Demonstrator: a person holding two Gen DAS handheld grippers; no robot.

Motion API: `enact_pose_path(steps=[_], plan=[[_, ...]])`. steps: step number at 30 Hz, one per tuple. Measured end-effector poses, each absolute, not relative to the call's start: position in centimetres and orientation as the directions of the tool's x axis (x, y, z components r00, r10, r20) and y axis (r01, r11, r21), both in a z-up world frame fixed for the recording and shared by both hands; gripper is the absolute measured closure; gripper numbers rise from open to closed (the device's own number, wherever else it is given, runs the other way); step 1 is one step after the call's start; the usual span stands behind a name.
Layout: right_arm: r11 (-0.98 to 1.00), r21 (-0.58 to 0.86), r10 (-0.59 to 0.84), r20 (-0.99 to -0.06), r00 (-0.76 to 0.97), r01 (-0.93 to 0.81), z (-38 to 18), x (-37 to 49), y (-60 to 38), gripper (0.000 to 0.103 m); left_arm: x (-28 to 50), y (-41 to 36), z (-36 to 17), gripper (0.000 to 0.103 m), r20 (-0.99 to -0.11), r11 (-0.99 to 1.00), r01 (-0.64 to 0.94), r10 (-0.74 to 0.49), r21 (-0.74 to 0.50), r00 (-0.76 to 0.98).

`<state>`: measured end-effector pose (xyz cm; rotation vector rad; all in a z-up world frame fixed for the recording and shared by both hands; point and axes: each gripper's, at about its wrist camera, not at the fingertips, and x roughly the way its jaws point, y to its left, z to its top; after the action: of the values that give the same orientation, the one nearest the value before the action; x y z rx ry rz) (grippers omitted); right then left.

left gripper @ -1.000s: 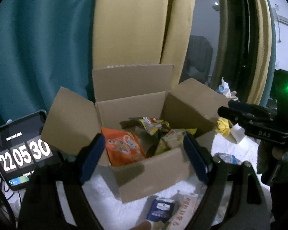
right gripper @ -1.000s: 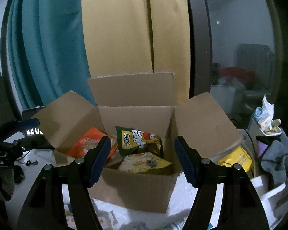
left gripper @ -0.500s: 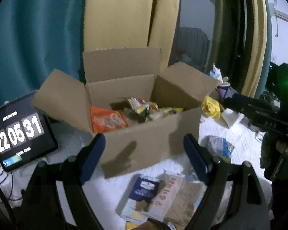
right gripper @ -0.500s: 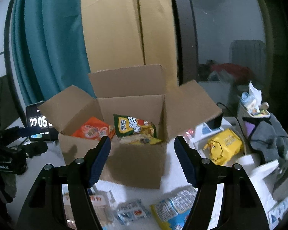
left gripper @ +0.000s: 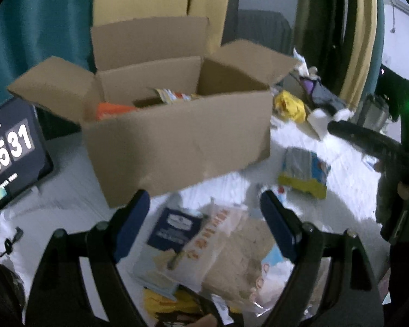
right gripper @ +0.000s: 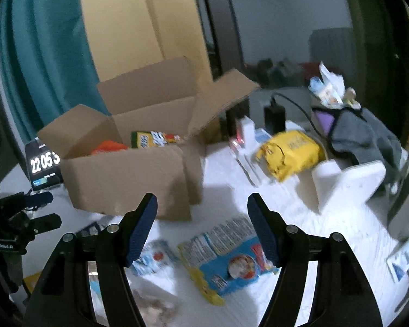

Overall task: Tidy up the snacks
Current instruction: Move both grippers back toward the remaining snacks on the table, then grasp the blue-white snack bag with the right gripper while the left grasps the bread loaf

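Inside, the open cardboard box [left gripper: 177, 141] holds crumpled snack packets [right gripper: 155, 139].

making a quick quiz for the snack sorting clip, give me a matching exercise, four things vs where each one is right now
Things:
1. orange snack bag
2. blue and yellow snack bag
3. clock tablet
4. yellow package

Places:
A. propped on the table to the left of the cardboard box
B. inside the cardboard box
C. flat on the white table below the open right gripper
D. on the table to the right of the box, beside the grey cloth

Pairs: 1-B, 2-C, 3-A, 4-D
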<state>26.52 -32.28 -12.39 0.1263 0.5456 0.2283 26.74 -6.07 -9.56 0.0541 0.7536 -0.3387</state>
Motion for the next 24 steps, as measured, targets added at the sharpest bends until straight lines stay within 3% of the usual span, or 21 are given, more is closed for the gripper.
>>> enact_pose_path(steps=[8, 13, 24], plan=[[0.969, 0.214, 0.221, -0.542, 0.811, -0.121, -15.1, 27.0, -34.9, 0.031, 26.2, -8.4, -13.0, 0.018, -0.762, 0.926, 0.373, -0.287, -0.065, 0.580], [0.967, 0.241, 0.214, -0.568, 0.795, -0.088, -16.5, 27.9, -36.1, 0.018, 26.6, -9.0, -14.2, 0.018, -0.798, 0.917, 0.392, -0.286, -0.069, 0.530], [0.954, 0.283, 0.274, -0.672, 0.688, -0.104, -20.4, 30.3, -35.2, 0.017, 26.4, -10.1, -15.1, 0.018, -0.831, 0.892, 0.452, -0.267, -0.021, 0.488]])
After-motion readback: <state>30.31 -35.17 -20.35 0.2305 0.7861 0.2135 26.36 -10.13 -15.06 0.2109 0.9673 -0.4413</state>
